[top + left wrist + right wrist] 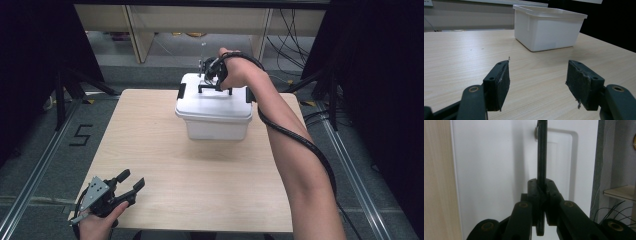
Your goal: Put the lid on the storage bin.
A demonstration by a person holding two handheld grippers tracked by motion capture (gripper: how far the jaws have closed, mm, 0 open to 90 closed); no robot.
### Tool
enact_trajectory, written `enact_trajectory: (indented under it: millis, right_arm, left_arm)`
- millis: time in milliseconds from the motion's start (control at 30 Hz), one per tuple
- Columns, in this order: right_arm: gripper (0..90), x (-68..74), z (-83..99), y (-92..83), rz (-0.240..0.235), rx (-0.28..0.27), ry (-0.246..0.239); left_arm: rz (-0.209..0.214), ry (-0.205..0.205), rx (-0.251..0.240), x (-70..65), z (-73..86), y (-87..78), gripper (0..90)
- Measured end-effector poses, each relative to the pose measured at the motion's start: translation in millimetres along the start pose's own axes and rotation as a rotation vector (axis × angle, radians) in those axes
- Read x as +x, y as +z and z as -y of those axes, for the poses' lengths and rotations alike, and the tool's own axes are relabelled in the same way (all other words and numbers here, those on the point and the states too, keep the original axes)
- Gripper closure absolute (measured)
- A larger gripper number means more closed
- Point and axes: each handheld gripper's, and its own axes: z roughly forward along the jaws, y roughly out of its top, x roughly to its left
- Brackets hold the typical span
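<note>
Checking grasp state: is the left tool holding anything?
No: the left tool is open over bare table, with nothing between its pads, and the box sits farther off.

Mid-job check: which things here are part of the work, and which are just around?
In the job: white lidded box; its black lid handle, clamped by the right gripper.
Just around: left gripper, open, idle at the table's near corner; floor cables; shelving.
</note>
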Motion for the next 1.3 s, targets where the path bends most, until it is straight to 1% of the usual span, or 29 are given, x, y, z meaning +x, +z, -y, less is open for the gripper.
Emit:
enact_trajectory:
  millis: [33, 67, 100, 133, 167, 200, 233, 333, 400, 433, 467, 533, 600, 633, 667, 700, 800, 833, 900, 933, 967, 1000, 1033, 1100, 1133, 1167, 1233, 1300]
  right_arm:
    - [85.2, -0.9, -0.5, 3.1, 0.009, -0.009, -0.019]
    - [85.2, -1.0, -1.4, 5.0, 0.006, -0.006, -0.022]
    - [85.2, -0.4, -1.9, 7.0, 0.000, 0.004, -0.015]
    - [85.2, 0.2, -1.9, 9.5, -0.009, 0.010, 0.001]
    - [85.2, -1.2, -1.9, 11.9, -0.001, 0.010, -0.017]
    - [85.2, -1.2, -1.9, 11.9, -0.001, 0.010, -0.017]
    - [85.2, -1.2, -1.1, 16.5, -0.009, 0.022, -0.002]
    - [85.2, -2.6, -0.2, 20.2, -0.012, 0.026, -0.012]
    - [85.2, -2.6, 0.2, 21.0, -0.014, 0.025, -0.002]
    - [85.2, -3.2, 1.3, 22.8, -0.018, 0.030, 0.005]
    - [85.2, -3.9, 1.7, 23.7, -0.013, 0.029, -0.003]
    - [85.2, -4.2, 2.7, 25.1, -0.020, 0.043, 0.003]
    - [85.2, -6.1, 3.7, 27.0, -0.014, 0.034, -0.013]
    - [85.2, -6.4, 4.1, 27.4, -0.011, 0.035, -0.011]
    - [85.2, -5.4, 4.2, 27.0, -0.019, 0.043, 0.016]
    - [85.2, -8.7, 5.0, 30.0, -0.010, 0.020, -0.026]
    - [85.2, -8.7, 6.0, 33.0, -0.016, 0.026, -0.012]
    - [85.2, -6.9, 5.9, 32.3, -0.025, 0.043, 0.019]
    - [85.2, -7.5, 6.1, 33.1, -0.026, 0.040, 0.012]
    - [85.2, -7.6, 6.5, 33.2, -0.032, 0.037, 0.019]
    - [85.2, -8.2, 7.2, 33.7, -0.025, 0.031, 0.016]
    - [85.2, -9.6, 7.4, 33.7, -0.024, 0.027, 0.001]
    - [85.2, -9.1, 8.1, 33.6, -0.029, 0.029, 0.025]
    - [85.2, -10.0, 7.7, 32.4, -0.023, 0.035, 0.016]
    - [85.2, -11.2, 9.5, 33.0, -0.026, 0.033, 0.022]
    - [85.2, -13.0, 9.6, 33.3, -0.016, 0.026, -0.006]
    - [85.2, -13.2, 9.9, 33.4, -0.013, 0.022, -0.003]
    - [85.2, -14.7, 10.8, 34.0, -0.015, 0.018, -0.010]
  left_arm:
    - [-0.006, 0.001, 0.010, -0.1, -0.3, -0.9, 34.4]
    - [-0.004, 0.001, 0.007, -0.1, -0.3, -0.7, 34.4]
    - [-0.010, 0.000, 0.014, -0.5, -0.6, -1.4, 34.4]
    - [-0.004, -0.002, 0.004, -0.4, -0.3, -0.9, 34.4]
    - [0.001, 0.000, -0.001, -0.1, -0.2, -0.6, 34.4]
    - [0.001, 0.000, -0.001, -0.1, -0.2, -0.6, 34.4]
    - [-0.003, 0.000, 0.005, 0.0, -0.3, -1.1, 34.4]
    - [-0.004, -0.002, 0.008, 0.3, 0.0, -1.0, 34.4]
    - [-0.001, 0.000, 0.007, 0.4, -0.1, -0.7, 34.4]
    - [0.008, -0.002, -0.005, 0.5, 0.4, 0.6, 34.4]
    - [0.007, 0.000, -0.004, 0.4, 0.4, 0.5, 34.4]
    - [0.007, -0.001, -0.004, 0.3, 0.4, 0.5, 34.4]
    - [0.007, -0.001, -0.003, 0.3, 0.5, 0.7, 34.4]
    - [0.000, -0.001, 0.008, -0.1, 0.2, -0.2, 34.4]
    - [-0.002, -0.001, 0.010, -0.2, 0.2, -0.2, 34.4]
    - [-0.001, 0.000, 0.011, -0.3, 0.2, -0.2, 34.4]
    - [0.000, 0.001, 0.010, -0.6, 0.1, -0.2, 34.4]
    - [0.006, 0.000, 0.001, -0.2, 0.4, 0.5, 34.4]
    - [0.008, 0.000, -0.002, 0.3, 0.6, 0.6, 34.4]
    - [0.007, -0.001, 0.000, 0.3, 0.6, 0.5, 34.5]
    - [-0.001, -0.002, 0.010, -0.2, 0.2, -0.4, 34.4]
    - [-0.001, 0.000, 0.010, -0.2, 0.2, -0.3, 34.5]
    - [0.000, 0.000, 0.010, -0.5, 0.2, -0.2, 34.5]
    - [0.001, 0.001, 0.011, -0.6, 0.2, -0.1, 34.5]
    - [0.002, 0.002, 0.011, -0.7, 0.2, 0.1, 34.4]
    - [0.001, 0.002, 0.011, -0.9, 0.2, 0.2, 34.5]
    - [0.002, 0.002, 0.012, -0.8, 0.2, 0.3, 34.5]
    - [0.002, 0.002, 0.012, -0.8, 0.2, 0.6, 34.5]
